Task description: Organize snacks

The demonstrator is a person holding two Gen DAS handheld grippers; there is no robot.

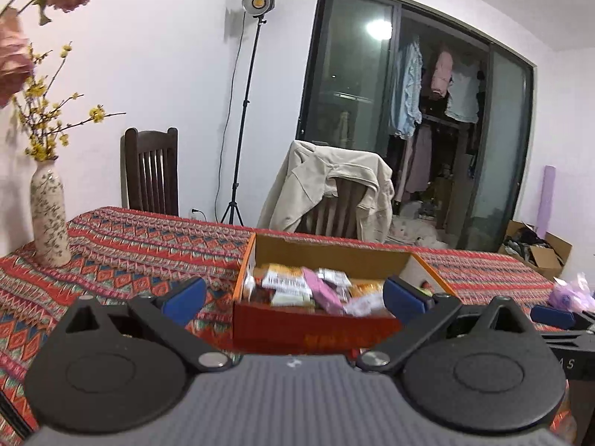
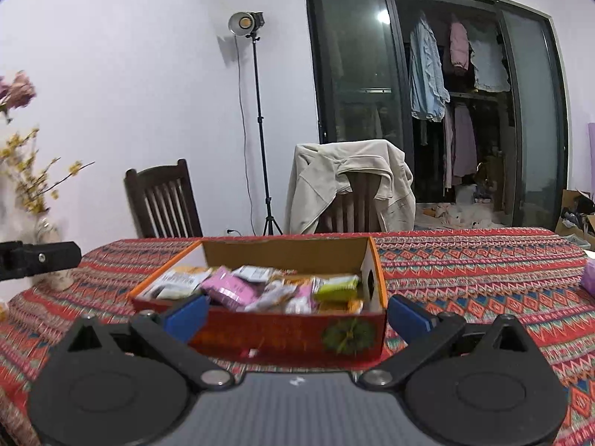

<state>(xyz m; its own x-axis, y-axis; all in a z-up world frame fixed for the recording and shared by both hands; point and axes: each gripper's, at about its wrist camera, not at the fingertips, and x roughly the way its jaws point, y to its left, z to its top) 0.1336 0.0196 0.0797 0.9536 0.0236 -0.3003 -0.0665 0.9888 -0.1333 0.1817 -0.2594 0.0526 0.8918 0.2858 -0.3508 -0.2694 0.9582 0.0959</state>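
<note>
Left wrist view: my left gripper (image 1: 293,293) has jaws wide apart, empty, facing a box (image 1: 316,329) of snack packets (image 1: 323,290) on the bench (image 1: 122,256). Right wrist view: my right gripper (image 2: 295,314) has jaws spread, empty, flanking that box (image 2: 290,336).

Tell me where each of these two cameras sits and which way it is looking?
Left wrist: sits on the left gripper, facing across the table; its open blue fingers frame the snack box, and the right gripper's tip shows at the right edge.
Right wrist: sits on the right gripper, open, facing the same box; a black part shows at the left edge.
Shared: box, jacket-draped chair, lamp stand.
</note>
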